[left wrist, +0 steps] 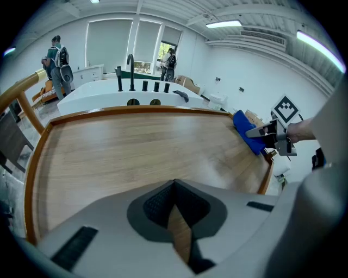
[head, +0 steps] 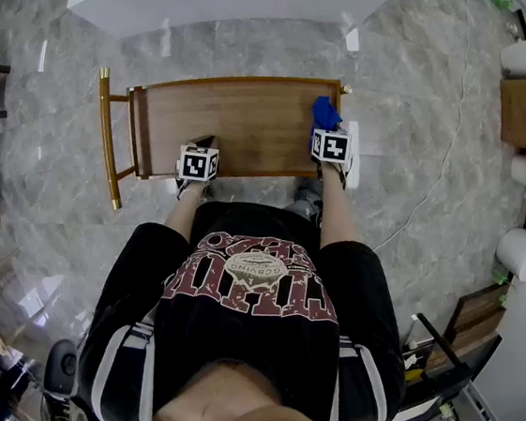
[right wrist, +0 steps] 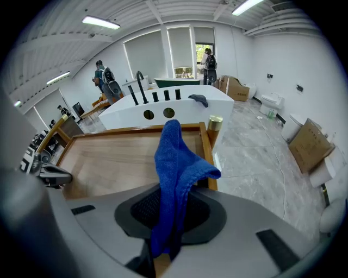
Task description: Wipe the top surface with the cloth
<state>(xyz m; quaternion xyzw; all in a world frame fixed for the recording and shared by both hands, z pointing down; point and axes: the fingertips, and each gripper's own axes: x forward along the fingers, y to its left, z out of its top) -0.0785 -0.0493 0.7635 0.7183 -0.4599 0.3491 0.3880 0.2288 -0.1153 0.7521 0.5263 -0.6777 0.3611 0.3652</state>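
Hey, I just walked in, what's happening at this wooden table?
A person stands at a brown wooden table top with a raised golden rim, holding a claw in each hand. The right claw is clamped on a blue cloth and holds it at the far right corner of the top. The left claw is shut on nothing and sits over the near edge, left of middle. The cloth is in position to wipe, but whether it presses on the wood is not clear.

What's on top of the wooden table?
Just the blue cloth, pinched in the right gripper, near the wooden table's right edge. The rest shows bare wood. The spot under the cloth is covered, so I can't see it.
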